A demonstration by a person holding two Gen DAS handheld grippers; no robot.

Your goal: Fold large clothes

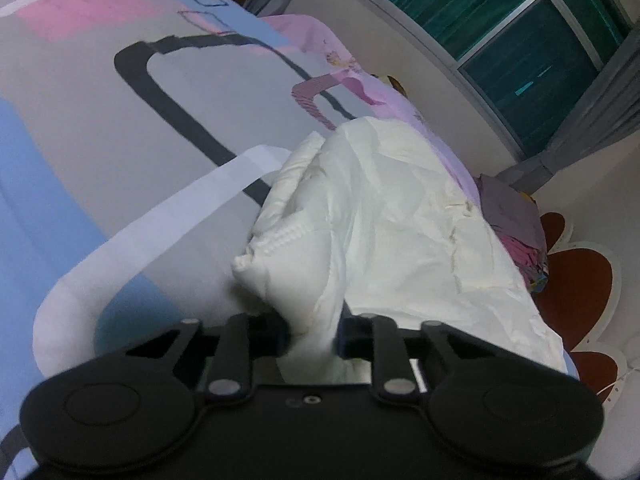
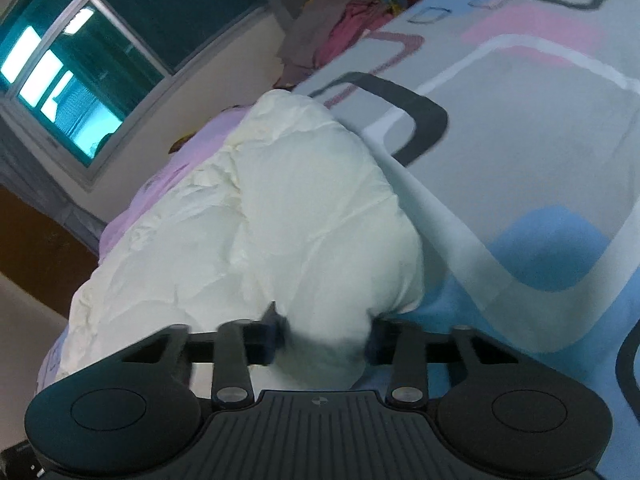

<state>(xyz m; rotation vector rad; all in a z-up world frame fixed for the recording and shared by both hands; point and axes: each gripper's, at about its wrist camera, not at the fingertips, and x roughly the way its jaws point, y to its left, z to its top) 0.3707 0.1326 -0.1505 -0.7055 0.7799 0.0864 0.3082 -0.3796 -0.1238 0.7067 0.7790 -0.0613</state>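
Item: white padded jacket (image 1: 392, 216), crumpled, lying on a bed sheet (image 1: 120, 152) patterned in grey, blue and pink, with a pile of purple and pink clothes (image 1: 516, 224) at the bed's far edge below a window (image 1: 520, 40). Left gripper (image 1: 314, 338): jaws pinched on a bunched fold of the jacket's near edge. Right gripper (image 2: 326, 340): jaws likewise clamped on a puffy fold of the jacket (image 2: 304, 216), sheet (image 2: 520, 152) to its right.

Jacket (image 1: 400, 220) on bedspread (image 1: 120, 140), along its window-side edge; clothes pile (image 1: 516, 220) just beyond; window (image 1: 520, 32) far.
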